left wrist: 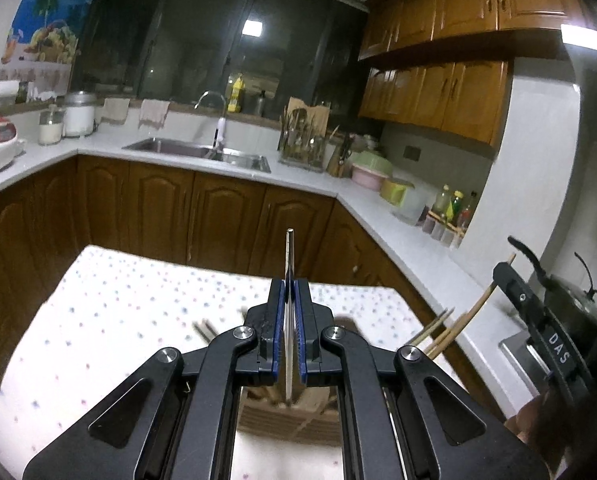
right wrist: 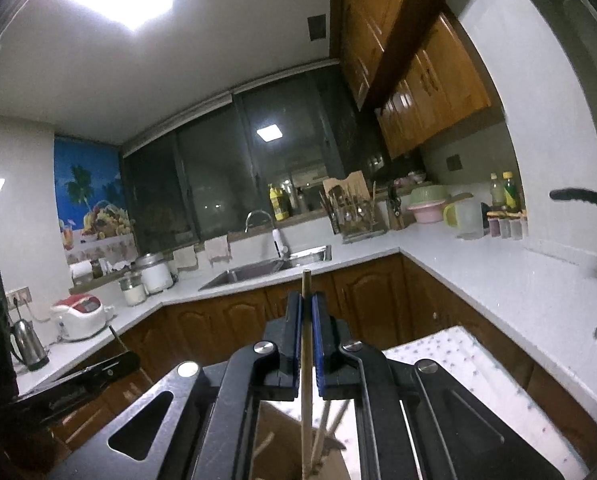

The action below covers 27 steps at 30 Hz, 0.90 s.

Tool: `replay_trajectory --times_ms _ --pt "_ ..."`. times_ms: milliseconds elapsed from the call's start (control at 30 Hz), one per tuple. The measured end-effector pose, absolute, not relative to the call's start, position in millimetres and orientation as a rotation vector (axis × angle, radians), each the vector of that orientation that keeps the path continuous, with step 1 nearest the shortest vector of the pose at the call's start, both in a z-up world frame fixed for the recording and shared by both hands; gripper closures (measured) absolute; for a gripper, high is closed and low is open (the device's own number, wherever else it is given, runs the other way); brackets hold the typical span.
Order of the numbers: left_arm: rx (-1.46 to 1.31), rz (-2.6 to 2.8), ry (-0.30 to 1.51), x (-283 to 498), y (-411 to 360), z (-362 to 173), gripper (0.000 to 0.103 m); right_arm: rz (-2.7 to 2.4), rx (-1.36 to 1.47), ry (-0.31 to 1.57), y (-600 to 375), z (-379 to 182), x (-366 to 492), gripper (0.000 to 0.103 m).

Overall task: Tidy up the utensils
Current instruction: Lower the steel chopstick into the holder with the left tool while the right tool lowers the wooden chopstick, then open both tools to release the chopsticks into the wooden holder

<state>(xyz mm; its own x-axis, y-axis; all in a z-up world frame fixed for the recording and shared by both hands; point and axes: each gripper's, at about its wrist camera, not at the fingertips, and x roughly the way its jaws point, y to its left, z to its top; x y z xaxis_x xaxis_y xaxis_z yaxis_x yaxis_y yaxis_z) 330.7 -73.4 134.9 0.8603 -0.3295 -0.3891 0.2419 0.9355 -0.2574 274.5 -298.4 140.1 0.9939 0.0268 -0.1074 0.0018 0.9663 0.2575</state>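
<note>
My left tongs [left wrist: 290,300] are pressed together on a thin metal utensil [left wrist: 289,256], flat and narrow, which stands upright between the blue pads with its tip poking above them; I cannot tell from its edge whether it is a knife, a spoon handle or something else. Below those tongs lies the dotted cloth [left wrist: 138,300] over the counter, and under my grip I see a brown box or holder [left wrist: 282,416] with a few sticks in it, though blur hides its inside. To the right of that, some wooden chopsticks [left wrist: 442,332] fan out past the tongs' frame, and at the far right edge of the same view my other tool shows as a black bar. My right tongs [right wrist: 306,320] are pinching a single wooden chopstick [right wrist: 306,344], upright as well, its lower end reaching down toward the brown holder [right wrist: 274,432], where a couple more pale sticks lean. The cloth [right wrist: 458,356] shows to the right of that grip. I judge the sorting to be somewhere in the middle: some sticks already sit in the holder, while I have one piece in each grip, neither yet set down. What is left, as far as I can see, is to lower both into their places; whether more utensils wait on the cloth is hidden from me.
</note>
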Motion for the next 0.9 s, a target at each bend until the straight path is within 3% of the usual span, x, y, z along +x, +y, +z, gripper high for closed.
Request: replay_trajectory --times_ms 333,767,900 --pt "-0.213 -0.292 0.533 332 -68 93 0.098 0.021 0.275 0.228 -299 96 278 0.097" --pt "-0.209 -0.302 0.559 333 -69 91 0.097 0.022 0.267 0.25 -298 98 276 0.097" --pt "-0.228 -0.312 0.549 328 -64 96 0.09 0.031 0.28 0.265 -300 98 278 0.091"
